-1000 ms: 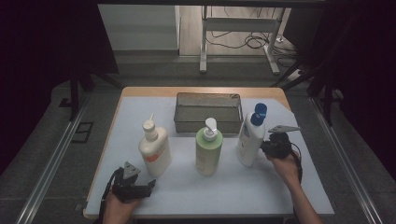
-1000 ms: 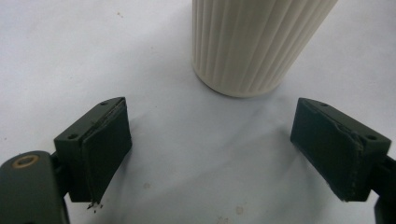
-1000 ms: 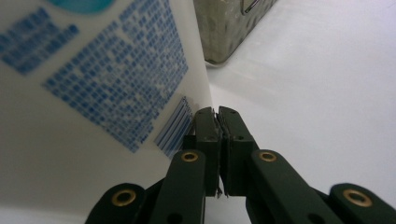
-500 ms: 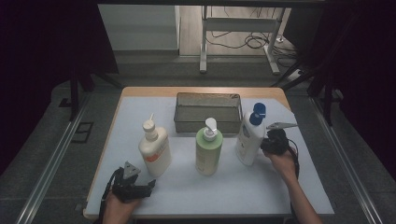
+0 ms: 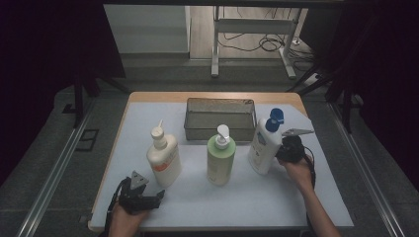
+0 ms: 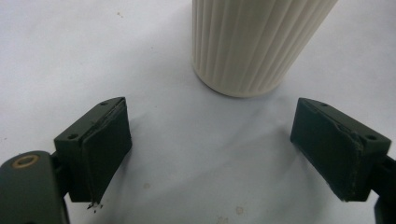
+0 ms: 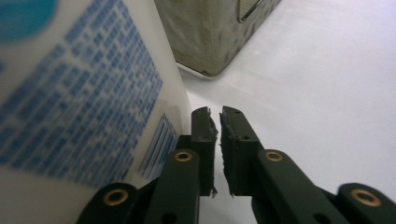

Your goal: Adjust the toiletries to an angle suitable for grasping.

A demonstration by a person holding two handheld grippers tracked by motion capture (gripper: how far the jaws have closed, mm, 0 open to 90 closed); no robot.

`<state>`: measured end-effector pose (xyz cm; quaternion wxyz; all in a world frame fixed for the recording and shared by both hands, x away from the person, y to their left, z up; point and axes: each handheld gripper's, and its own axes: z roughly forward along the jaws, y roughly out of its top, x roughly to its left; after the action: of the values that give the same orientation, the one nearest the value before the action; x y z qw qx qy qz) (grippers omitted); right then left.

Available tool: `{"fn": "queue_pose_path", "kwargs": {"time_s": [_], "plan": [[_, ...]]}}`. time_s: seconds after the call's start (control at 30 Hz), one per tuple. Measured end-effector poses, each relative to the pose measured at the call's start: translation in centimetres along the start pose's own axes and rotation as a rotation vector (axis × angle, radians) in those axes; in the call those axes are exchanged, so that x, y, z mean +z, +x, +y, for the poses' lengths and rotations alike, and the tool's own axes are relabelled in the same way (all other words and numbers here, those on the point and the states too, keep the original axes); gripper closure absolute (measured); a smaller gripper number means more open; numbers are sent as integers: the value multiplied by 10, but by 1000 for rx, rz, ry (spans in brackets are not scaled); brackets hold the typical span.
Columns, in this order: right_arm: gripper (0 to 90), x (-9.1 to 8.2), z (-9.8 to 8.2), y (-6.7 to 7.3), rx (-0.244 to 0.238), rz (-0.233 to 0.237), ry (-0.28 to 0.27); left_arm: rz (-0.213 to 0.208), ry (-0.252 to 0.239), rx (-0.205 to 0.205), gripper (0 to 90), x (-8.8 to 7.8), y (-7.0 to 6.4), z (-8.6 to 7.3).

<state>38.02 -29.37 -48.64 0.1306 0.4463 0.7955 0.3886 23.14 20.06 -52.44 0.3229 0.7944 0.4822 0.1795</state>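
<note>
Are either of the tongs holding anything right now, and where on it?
Nothing is held. The right tongs are almost shut, empty, beside the blue-capped bottle; their jaws have just been opening slightly. The left tongs are open before the ribbed white bottle.

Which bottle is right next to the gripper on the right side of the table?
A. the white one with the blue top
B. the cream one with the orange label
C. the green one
A: the right gripper sits beside the white bottle with the blue pump.
</note>
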Motion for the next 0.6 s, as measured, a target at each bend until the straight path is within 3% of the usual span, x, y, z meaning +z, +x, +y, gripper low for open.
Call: {"fn": "queue_pose_path", "kwargs": {"time_s": [0.43,0.6], "plan": [[629,-35,-15,5,-1,-48,-24,1,1,0,121,0,0,0],[531,-53,-25,14,2,-52,-27,1,1,0,121,0,0,0]]}}
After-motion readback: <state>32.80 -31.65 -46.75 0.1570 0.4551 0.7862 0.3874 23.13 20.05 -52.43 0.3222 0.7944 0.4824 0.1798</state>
